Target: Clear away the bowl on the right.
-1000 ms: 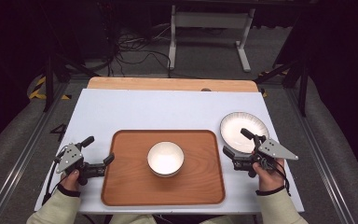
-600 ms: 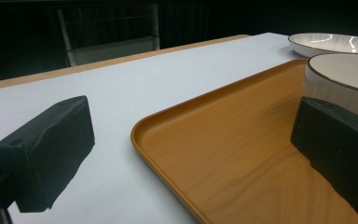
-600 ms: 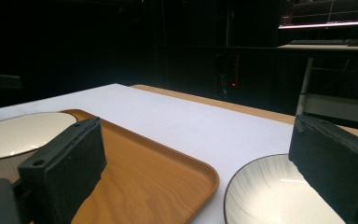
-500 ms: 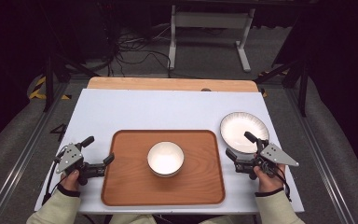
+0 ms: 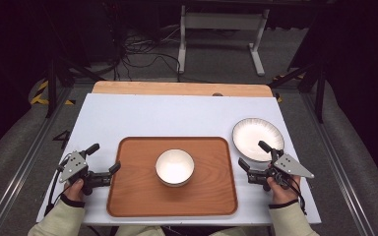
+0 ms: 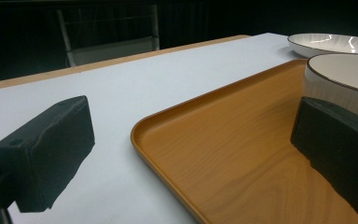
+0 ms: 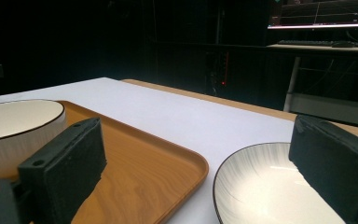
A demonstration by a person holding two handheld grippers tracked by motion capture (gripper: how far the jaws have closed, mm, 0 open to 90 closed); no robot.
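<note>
1. So, the landmark is the tray, wooden and rimmed, on the near half of the table.
2. My left gripper sits at the tray's left edge with its jaws spread wide and nothing between them; in the left gripper view one jaw hangs over the tray floor, the other over bare table.
3. My right gripper sits just off the tray's right edge, also gaping and empty, straddling the near rim of the plate.
4. The plate lies flat on the table, right of the tray and apart from it.
5. The bowl stands upright at the tray's centre.
6. My judgement on handling: the plate looks like glazed ceramic, so stiff, slick, chippable and moderately heavy. Pinch the near rim, one jaw under the lip.
7. Tray: rigid and light-looking; its raised rim is the hold.
</note>
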